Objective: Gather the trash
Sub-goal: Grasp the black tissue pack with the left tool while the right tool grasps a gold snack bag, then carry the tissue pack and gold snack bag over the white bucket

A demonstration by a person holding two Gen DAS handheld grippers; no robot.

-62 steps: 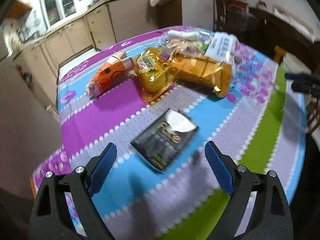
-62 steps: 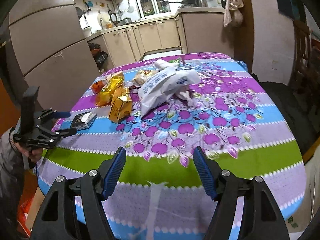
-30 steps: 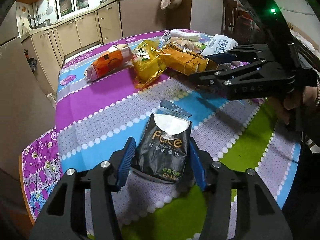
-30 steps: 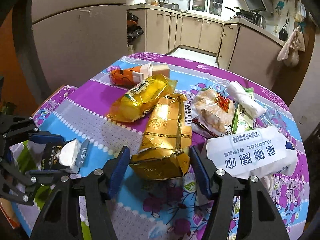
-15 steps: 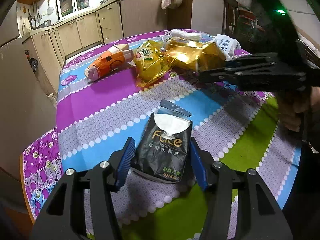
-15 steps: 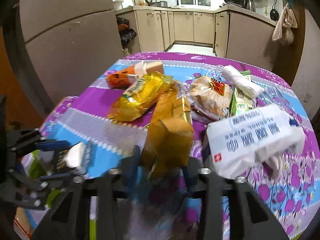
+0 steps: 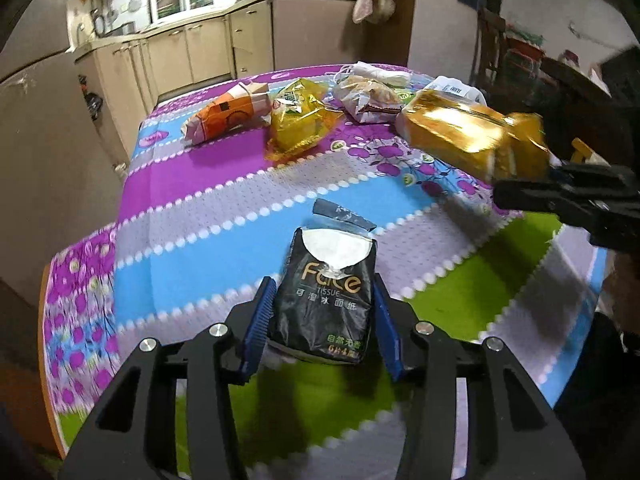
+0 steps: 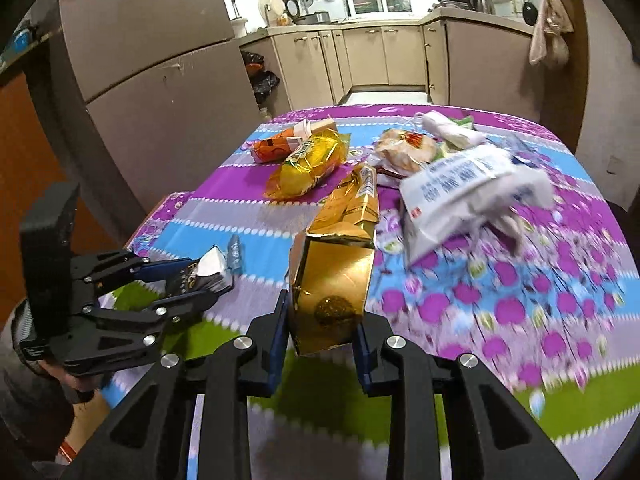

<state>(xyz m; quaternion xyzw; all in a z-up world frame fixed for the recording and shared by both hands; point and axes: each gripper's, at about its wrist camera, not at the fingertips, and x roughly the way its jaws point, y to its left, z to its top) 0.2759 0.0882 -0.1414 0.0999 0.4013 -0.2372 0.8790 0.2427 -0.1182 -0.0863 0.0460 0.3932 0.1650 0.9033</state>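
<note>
left wrist: left hand-held gripper (image 7: 322, 322) clenched around black tissue pack (image 7: 326, 300); right hand-held gripper (image 8: 320, 334) clamping gold packet (image 8: 340, 264)

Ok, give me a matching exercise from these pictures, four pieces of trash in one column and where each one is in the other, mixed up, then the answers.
Things:
1. black tissue pack
2. gold foil package
3. orange carton
4. white wipes pack

Places:
A. lying at the table's far left
B. between the right gripper's fingers
C. lying right of the gold package
D. between the left gripper's fingers

Pairs: 1-D, 2-B, 3-A, 4-C
</note>
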